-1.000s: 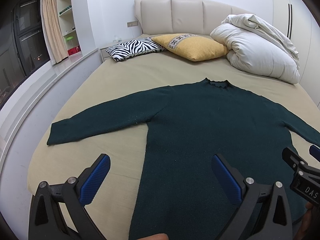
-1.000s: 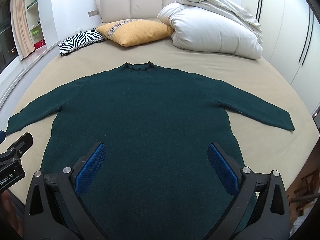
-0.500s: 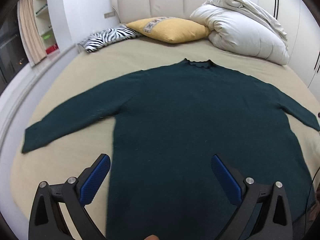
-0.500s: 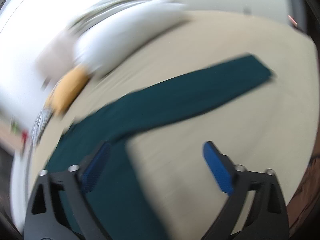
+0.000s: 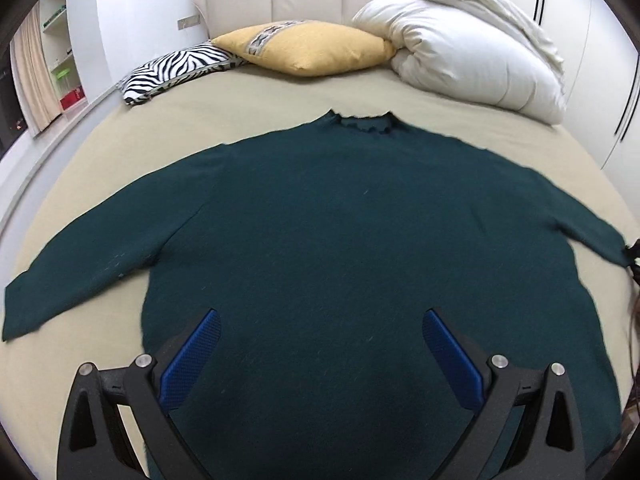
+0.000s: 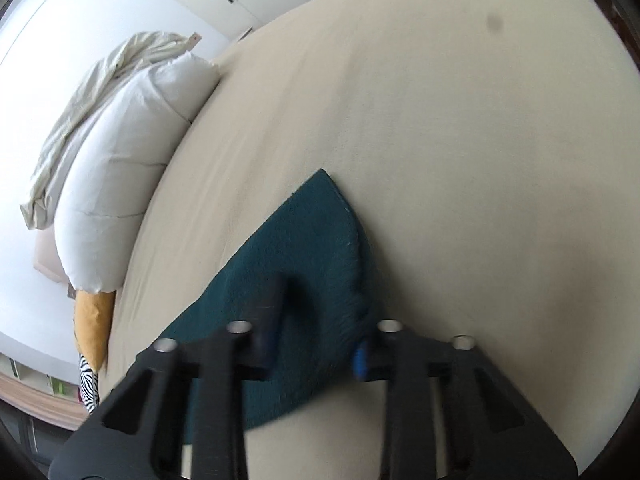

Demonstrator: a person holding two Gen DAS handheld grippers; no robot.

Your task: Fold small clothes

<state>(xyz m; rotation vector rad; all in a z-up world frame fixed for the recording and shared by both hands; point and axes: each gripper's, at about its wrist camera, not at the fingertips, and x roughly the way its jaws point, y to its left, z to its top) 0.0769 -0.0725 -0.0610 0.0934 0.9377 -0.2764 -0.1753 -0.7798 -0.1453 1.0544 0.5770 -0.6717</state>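
A dark green long-sleeved sweater [image 5: 352,232] lies flat on the beige bed [image 5: 248,112], collar toward the headboard, both sleeves spread out. My left gripper [image 5: 320,344] is open and empty above the sweater's lower body. My right gripper [image 6: 316,320] has its fingers closing around the cuff end of the sweater's right sleeve [image 6: 312,240], with fabric bunched between the jaws. In the left wrist view the right gripper's tip [image 5: 632,256] shows at the far right edge by that cuff.
A white duvet [image 5: 472,48], a yellow pillow [image 5: 312,48] and a zebra pillow [image 5: 176,68] lie at the head of the bed. A window ledge with shelves [image 5: 52,80] is on the left. White wardrobe doors [image 5: 600,60] are on the right.
My right gripper has swung from over the sweater's body out to the right sleeve cuff and closed its jaws onto it. My left gripper has shifted right, centring over the sweater.
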